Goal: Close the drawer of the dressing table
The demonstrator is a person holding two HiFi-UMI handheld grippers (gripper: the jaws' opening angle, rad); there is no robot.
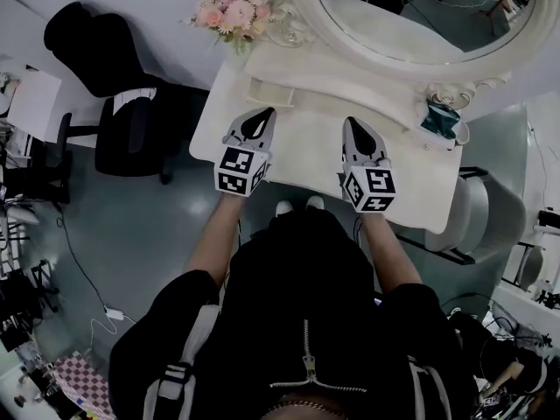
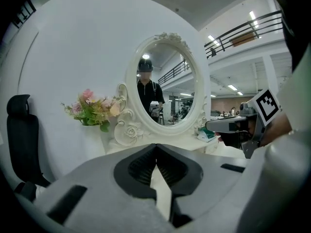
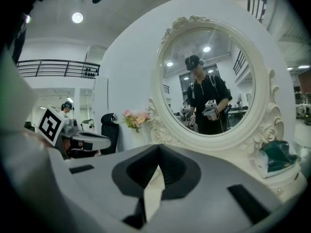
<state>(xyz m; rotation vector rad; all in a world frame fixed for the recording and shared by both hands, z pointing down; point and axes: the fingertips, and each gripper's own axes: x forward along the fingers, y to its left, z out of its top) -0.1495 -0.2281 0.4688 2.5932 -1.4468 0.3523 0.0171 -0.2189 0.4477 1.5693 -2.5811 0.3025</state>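
With left claw (image 1: 265,114) and right claw (image 1: 353,124) clenched empty before the mirror (image 1: 420,7), a crooked shove might have jammed the drawer (image 1: 269,92).

I see a cream-white desk (image 1: 302,160) and matching mirror frame (image 1: 385,55), pink and peach flowers (image 1: 234,11) with green leaves, a black chair (image 1: 118,112), a teal packet (image 1: 440,119), and black-and-white square markers on my pale grey left tool (image 1: 262,114) and right tool (image 1: 353,124).

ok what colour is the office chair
The office chair is black, clearest in the head view.
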